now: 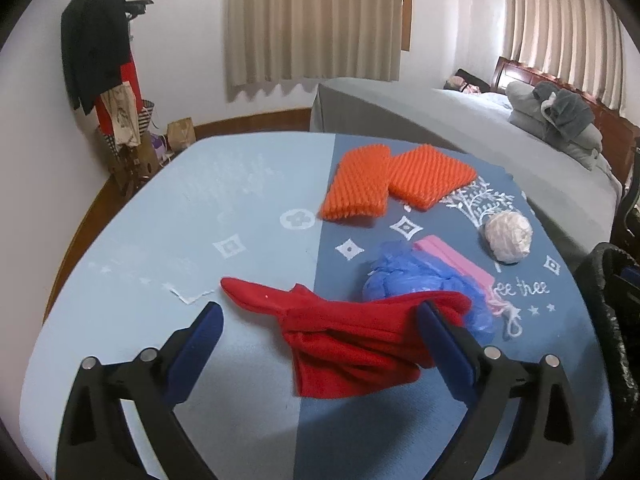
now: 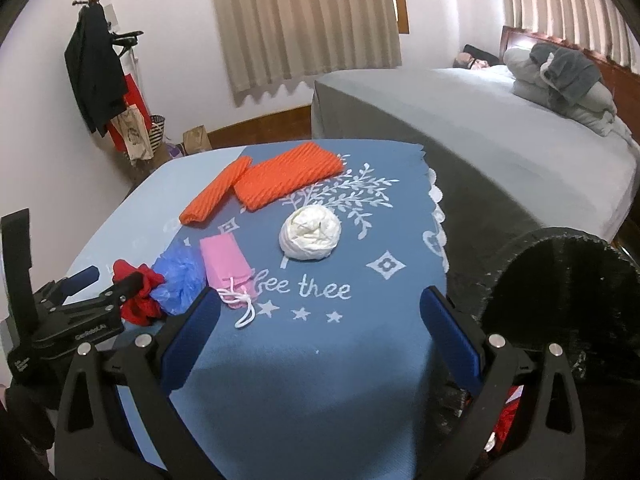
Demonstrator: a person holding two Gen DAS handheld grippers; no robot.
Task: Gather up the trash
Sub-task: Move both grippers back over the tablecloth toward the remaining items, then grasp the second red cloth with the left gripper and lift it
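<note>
Both jaws stand wide open, holding nothing. The left gripper (image 1: pixel 320 312) hovers around one red cloth (image 1: pixel 344 340); the right gripper (image 2: pixel 320 308) hangs over bare worktop (image 2: pixel 320 360). Beyond lie one blue plastic bag (image 2: pixel 178 276), one pink pouch (image 2: pixel 224 266), one white wad (image 2: pixel 310 232) and two orange foam nets (image 2: pixel 288 180). One black bin (image 2: pixel 560 292) stands at the right.

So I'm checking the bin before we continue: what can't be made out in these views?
- Bin contents: right wrist view shows only its dark liner; left wrist view crops it at the edge.
- Blue plastic bag: partly hidden behind the red cloth.
- Left gripper: contact with the cloth unclear.
</note>
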